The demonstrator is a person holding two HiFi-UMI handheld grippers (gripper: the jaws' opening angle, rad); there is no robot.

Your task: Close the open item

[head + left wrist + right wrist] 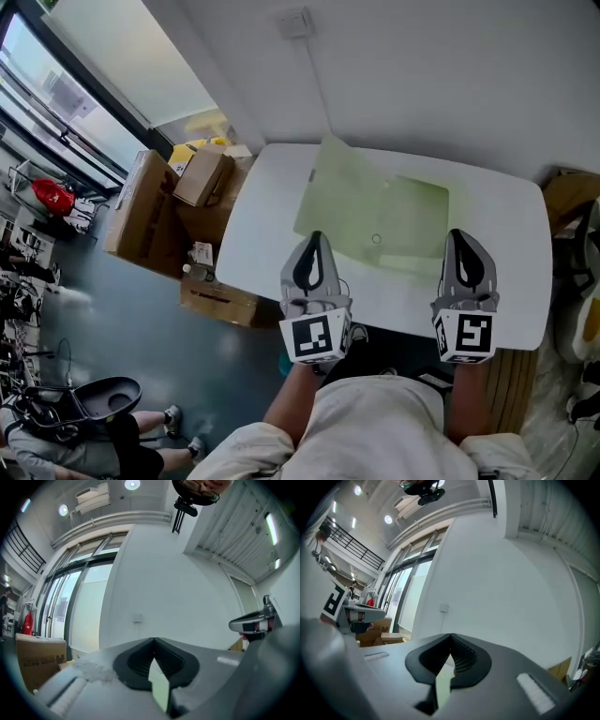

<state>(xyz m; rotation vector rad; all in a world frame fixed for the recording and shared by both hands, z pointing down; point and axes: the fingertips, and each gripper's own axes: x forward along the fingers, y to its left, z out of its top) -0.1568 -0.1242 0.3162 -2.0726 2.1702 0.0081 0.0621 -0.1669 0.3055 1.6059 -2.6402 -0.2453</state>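
A pale green translucent folder (375, 211) lies flat on the white table (262, 206), its flap spread toward the back left and a small snap button (376, 239) near its front. My left gripper (316, 236) points at the folder's near left edge, with the jaws pressed together and nothing gripped. My right gripper (459, 234) sits by the folder's near right corner, also shut and empty. In the left gripper view the left gripper (153, 641) has its jaws meeting at the tip, with a sliver of green behind them. In the right gripper view the right gripper (450, 637) looks the same.
Cardboard boxes (155, 211) stand on the floor left of the table. A wall socket (293, 21) with a cable sits on the white wall behind it. A seated person's legs (141, 450) show at the lower left. More boxes (567, 192) are at the right.
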